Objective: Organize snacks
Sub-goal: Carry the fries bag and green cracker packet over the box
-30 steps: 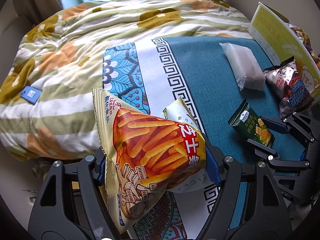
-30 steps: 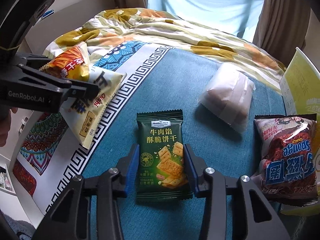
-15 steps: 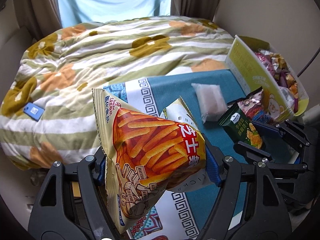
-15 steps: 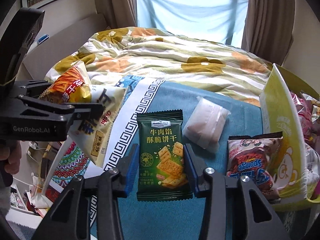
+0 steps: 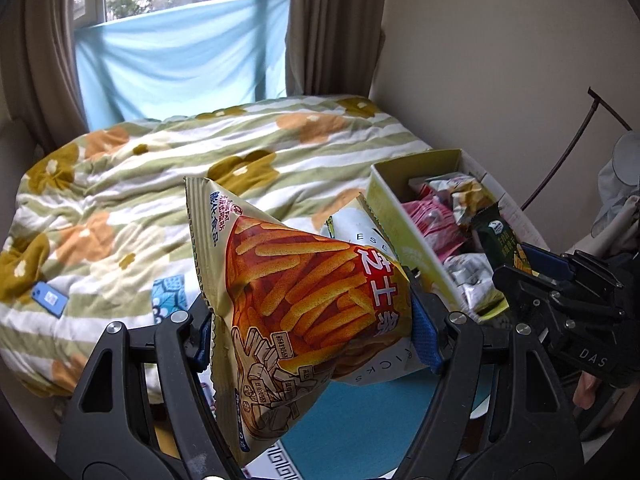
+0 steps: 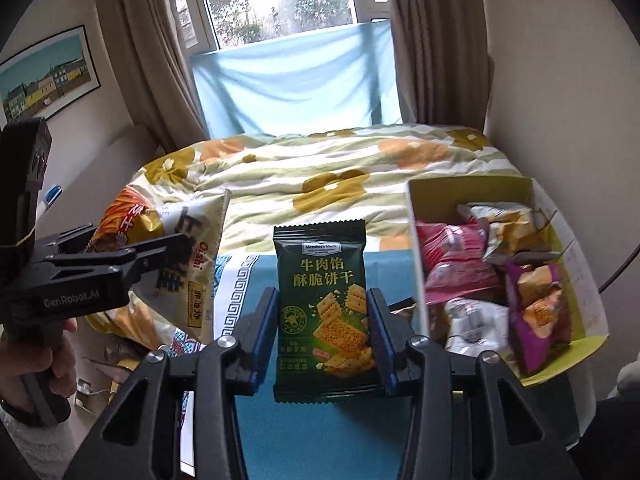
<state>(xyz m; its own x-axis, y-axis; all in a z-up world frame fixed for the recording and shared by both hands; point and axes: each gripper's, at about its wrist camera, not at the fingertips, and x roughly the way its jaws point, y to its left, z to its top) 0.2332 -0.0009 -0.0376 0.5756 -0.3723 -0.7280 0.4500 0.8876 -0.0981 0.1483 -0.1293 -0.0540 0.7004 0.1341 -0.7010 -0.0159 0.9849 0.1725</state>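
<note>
My left gripper [image 5: 314, 320] is shut on two bags held together: an orange stick-snack bag [image 5: 304, 292] in front and a white Oishi bag [image 5: 362, 228] behind it. Both hang in the air above the bed. In the right wrist view the same gripper [image 6: 132, 260] shows at the left with the white bag [image 6: 196, 272]. My right gripper [image 6: 324, 332] is shut on a dark green cracker pack [image 6: 324, 276], upright and lifted. To its right lies the open yellow-green box [image 6: 416, 240], holding several snack packs. The left wrist view shows this box [image 5: 396, 216] too, with the right gripper [image 5: 560, 280] beside it.
A flowered quilt [image 5: 160, 184] covers the bed, with a small blue card [image 5: 50, 300] on it. A teal patterned cloth [image 6: 256, 288] lies under the grippers. A window with blue fabric [image 6: 292, 80] and curtains is behind. A person's hand [image 6: 40, 348] holds the left gripper's handle.
Both grippers have risen off the teal cloth with their packs. The box now shows from above. The clear packet and the red bag on the cloth have dropped out of view.
</note>
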